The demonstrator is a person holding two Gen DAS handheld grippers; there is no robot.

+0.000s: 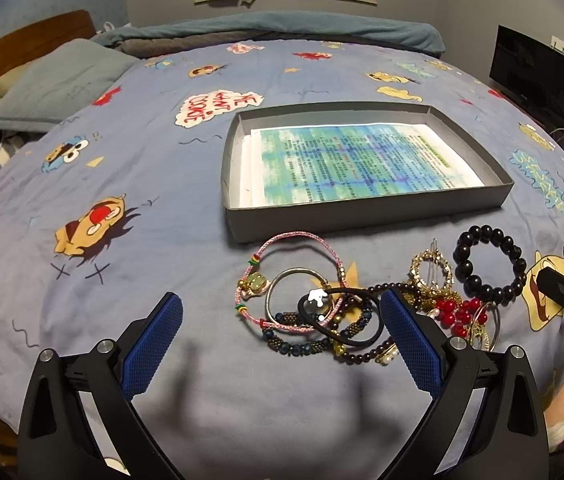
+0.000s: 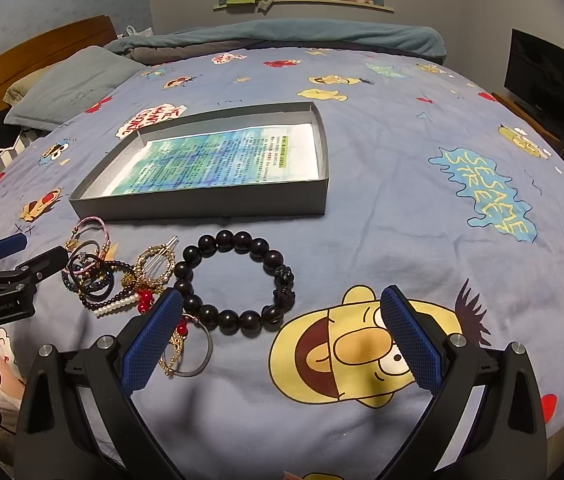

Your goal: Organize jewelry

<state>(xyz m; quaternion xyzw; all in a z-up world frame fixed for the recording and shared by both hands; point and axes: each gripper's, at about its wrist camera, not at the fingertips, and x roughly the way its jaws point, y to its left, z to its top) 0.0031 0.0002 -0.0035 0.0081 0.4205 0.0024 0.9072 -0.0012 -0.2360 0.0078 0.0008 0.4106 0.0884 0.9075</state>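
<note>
Blue cartoon-print bedsheet point(image 1: 162, 184) carries a grey shallow box point(image 1: 362, 216) lined with a printed paper point(image 1: 362, 160), at centre frame in the left wrist view. Just below the box lies a tangled jewelry pile point(image 1: 322, 308), with a black bead bracelet point(image 2: 234, 280) beside it, lower centre in the right wrist view. Both the left gripper point(image 1: 282, 320) and right gripper point(image 2: 282, 316) hover with fingers spread wide, holding nothing.
</note>
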